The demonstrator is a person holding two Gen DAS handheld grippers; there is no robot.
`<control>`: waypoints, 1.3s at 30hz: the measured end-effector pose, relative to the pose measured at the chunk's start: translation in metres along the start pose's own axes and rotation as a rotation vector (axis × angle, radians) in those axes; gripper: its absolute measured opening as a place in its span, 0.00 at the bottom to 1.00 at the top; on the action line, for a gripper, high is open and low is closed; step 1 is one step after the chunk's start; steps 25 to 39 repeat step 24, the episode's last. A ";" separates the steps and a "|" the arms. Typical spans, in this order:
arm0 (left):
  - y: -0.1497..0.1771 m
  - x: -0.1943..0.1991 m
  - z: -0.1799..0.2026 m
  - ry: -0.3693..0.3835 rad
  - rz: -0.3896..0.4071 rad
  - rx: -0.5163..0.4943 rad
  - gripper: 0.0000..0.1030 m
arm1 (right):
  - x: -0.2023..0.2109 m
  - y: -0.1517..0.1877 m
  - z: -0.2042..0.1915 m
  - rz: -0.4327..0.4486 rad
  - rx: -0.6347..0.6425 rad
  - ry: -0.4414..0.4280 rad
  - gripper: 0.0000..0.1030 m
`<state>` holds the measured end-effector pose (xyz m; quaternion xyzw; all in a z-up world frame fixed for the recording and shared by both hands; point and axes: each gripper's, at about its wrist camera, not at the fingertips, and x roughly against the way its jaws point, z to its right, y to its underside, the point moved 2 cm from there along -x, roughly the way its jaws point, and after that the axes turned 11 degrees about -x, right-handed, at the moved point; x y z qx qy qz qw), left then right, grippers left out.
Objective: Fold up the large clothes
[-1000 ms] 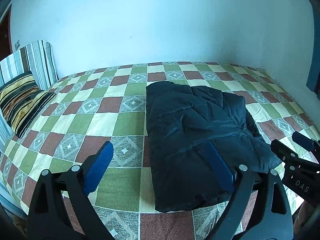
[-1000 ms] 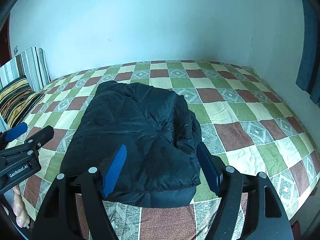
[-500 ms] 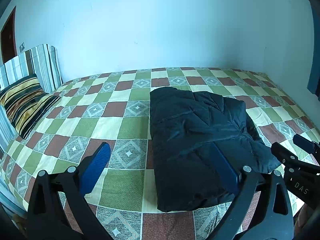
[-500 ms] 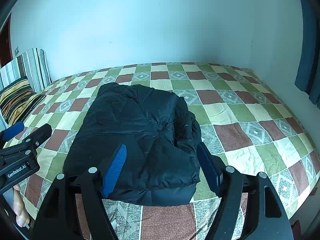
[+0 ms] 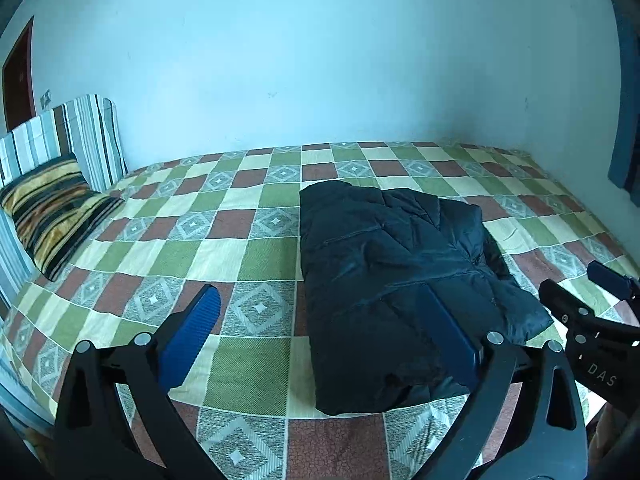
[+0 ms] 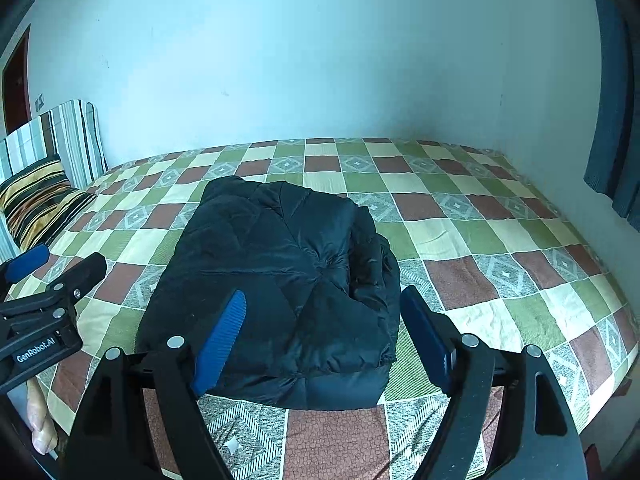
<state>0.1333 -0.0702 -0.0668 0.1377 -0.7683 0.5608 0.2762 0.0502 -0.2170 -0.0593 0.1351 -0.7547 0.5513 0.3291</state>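
Left gripper (image 5: pixel 320 332) hangs near the jacket's front edge, fingers spread wide and empty; the right gripper (image 6: pixel 324 340) is opening its fingers, nothing pressed between them. The black puffer jacket (image 6: pixel 280 272) lies folded on the bed (image 6: pixel 500 272), right of the striped pillow (image 6: pixel 36 204) — apparently finished. Risk: slippery padded layers may spring apart, and a finger brushing the near hem could undo the fold.

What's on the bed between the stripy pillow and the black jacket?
Nothing, only bare checked bedspread lies between the stripy pillow and the folded black jacket. The left wrist view shows that stretch best.
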 end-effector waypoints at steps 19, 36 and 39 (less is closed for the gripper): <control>0.019 -0.037 -0.018 -0.081 -0.095 -0.007 0.98 | -0.016 0.004 0.016 0.013 -0.011 0.022 0.82; 0.051 -0.096 -0.095 -0.170 -0.240 0.127 0.98 | -0.045 -0.007 0.071 0.025 -0.086 0.143 0.84; 0.051 -0.096 -0.095 -0.170 -0.240 0.127 0.98 | -0.045 -0.007 0.071 0.025 -0.086 0.143 0.84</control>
